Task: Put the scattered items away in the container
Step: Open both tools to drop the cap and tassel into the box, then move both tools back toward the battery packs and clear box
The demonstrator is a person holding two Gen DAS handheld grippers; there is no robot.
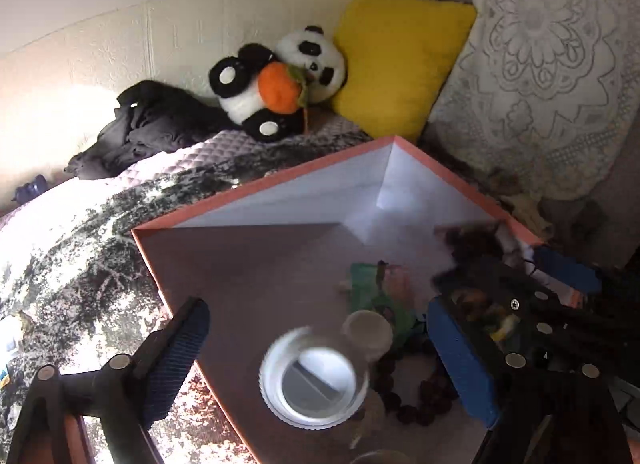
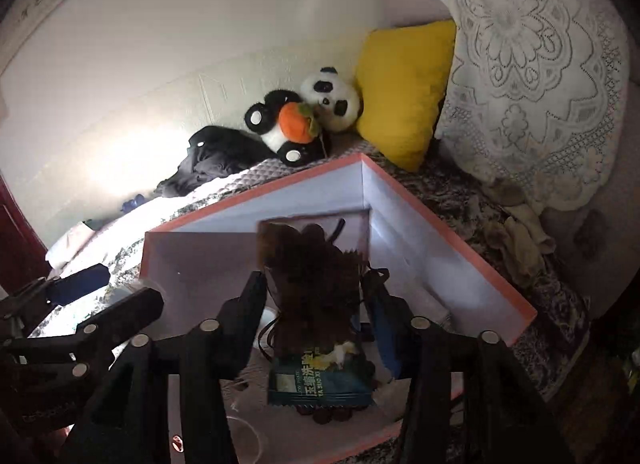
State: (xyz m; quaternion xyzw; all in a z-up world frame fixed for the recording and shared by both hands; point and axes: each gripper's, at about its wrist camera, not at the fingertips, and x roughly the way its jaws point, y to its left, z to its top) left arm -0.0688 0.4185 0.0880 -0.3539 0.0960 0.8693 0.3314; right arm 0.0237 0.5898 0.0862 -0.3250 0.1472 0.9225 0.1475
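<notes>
A pink-rimmed white box (image 1: 304, 179) lies on the bed; it also shows in the right wrist view (image 2: 452, 240). My left gripper (image 1: 316, 348) is open over the box, and a clear jar with a white rim (image 1: 314, 376), blurred, lies between its fingers without touching them. A dark bead string (image 1: 416, 400) and a green packet (image 1: 376, 292) lie inside. My right gripper (image 2: 316, 296) is shut on a brown wrapped snack packet (image 2: 316, 284) above the box. A dark green packet (image 2: 320, 380) lies below it. The right gripper with its packet shows in the left wrist view (image 1: 516, 296).
A panda plush with an orange fruit (image 1: 280, 79), a yellow cushion (image 1: 400, 59) and a lace pillow (image 1: 552, 63) lie at the bed's head. Black clothing (image 1: 148, 123) lies by the wall. Beige socks (image 2: 520, 236) lie right of the box.
</notes>
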